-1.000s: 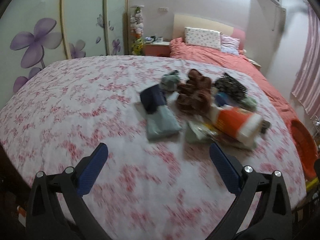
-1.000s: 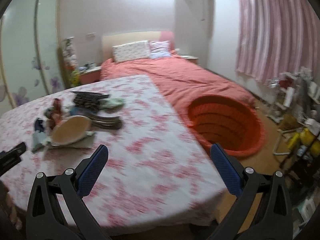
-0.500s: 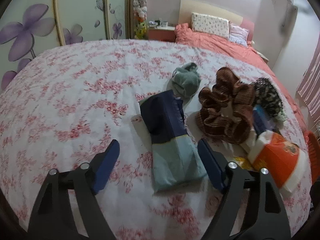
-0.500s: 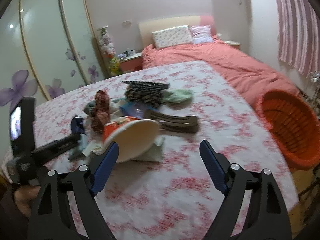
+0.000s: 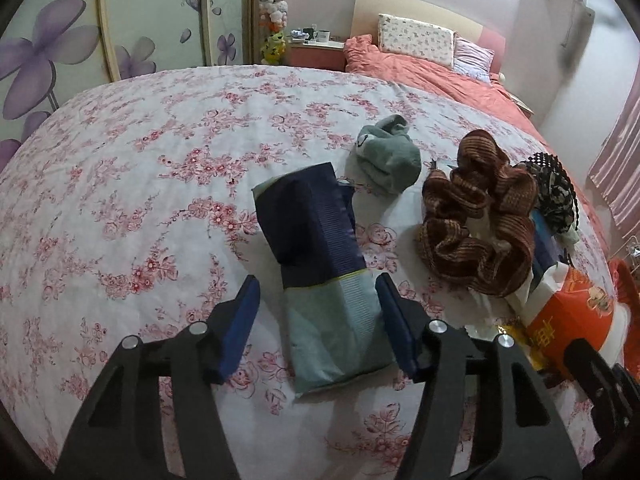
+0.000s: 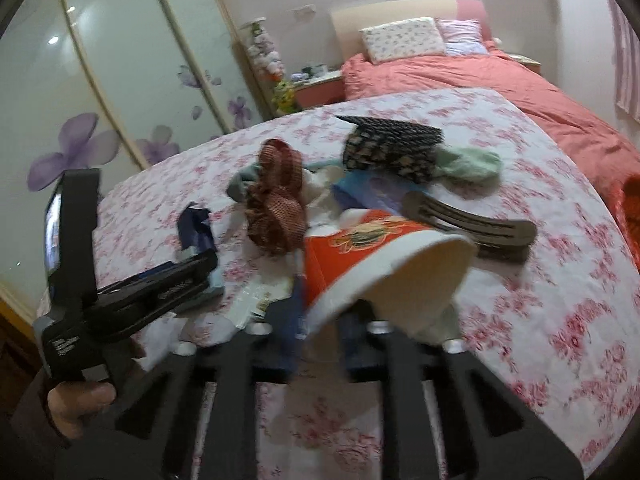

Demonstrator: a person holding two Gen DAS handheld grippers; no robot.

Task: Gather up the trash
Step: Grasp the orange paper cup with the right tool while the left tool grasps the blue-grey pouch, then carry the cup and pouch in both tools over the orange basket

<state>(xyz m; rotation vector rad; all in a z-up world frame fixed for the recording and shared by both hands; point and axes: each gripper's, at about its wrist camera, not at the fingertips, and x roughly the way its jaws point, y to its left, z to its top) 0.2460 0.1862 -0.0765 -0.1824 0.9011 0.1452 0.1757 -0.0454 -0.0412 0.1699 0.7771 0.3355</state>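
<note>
A home bedroom; a bed (image 5: 120,184) under a pink flowered sheet fills the middle; at 1 o'clock a second bed (image 5: 432,76) with a coral cover, pillows (image 5: 416,40) and headboard (image 5: 384,2); at 10 o'clock a sliding wardrobe (image 5: 132,20) painted with purple flowers; at 12 o'clock a nightstand (image 5: 316,54) with mugs.

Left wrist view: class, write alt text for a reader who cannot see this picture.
A hand-held gripper straddles a blue and teal packet on a floral bedspread, its jaws having just been closing but not yet pressing it. To the right lie a grey sock, a brown scrunchie and an orange paper cup.
</note>
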